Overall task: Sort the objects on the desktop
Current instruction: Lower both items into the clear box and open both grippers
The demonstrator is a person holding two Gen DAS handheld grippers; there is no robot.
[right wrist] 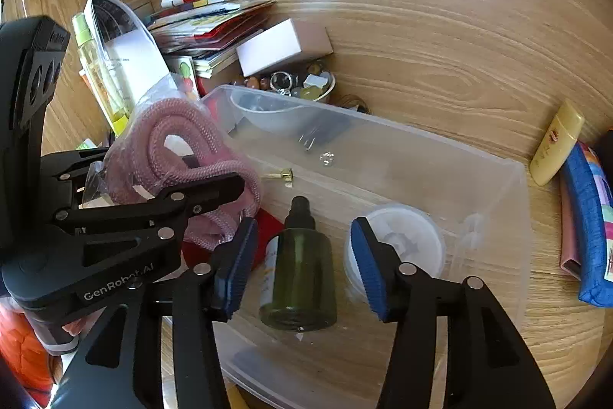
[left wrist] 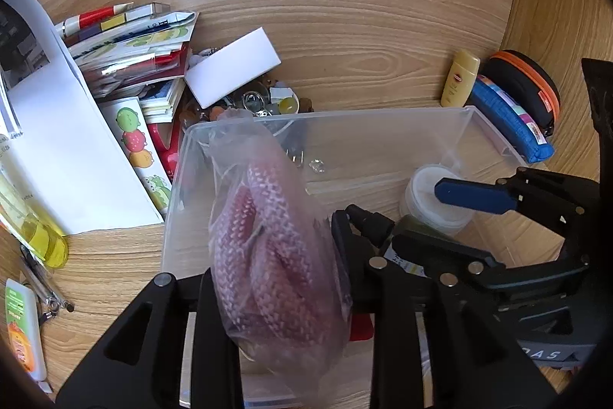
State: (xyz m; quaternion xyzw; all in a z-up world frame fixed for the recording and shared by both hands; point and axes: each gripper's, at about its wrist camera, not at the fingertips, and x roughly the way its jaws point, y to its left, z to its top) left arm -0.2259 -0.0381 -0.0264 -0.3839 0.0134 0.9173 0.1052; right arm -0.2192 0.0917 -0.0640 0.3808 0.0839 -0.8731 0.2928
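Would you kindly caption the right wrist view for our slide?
Right gripper open astride a dark green glass bottle inside the clear plastic bin, beside a white round jar.

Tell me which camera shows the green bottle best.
The right wrist view: the green bottle lies in full sight in the clear bin. In the left wrist view only a sliver shows behind the right hand-held gripper.

The left gripper (left wrist: 283,298) is pointing steeply downward, its black fingers (left wrist: 214,332) standing close on either side of a bagged pink rope (left wrist: 268,248) and touching the bag. The right gripper (right wrist: 302,263) is angling down beside it, its blue pads (right wrist: 233,267) standing apart on either side of a green bottle (right wrist: 302,278) without pressing on it.
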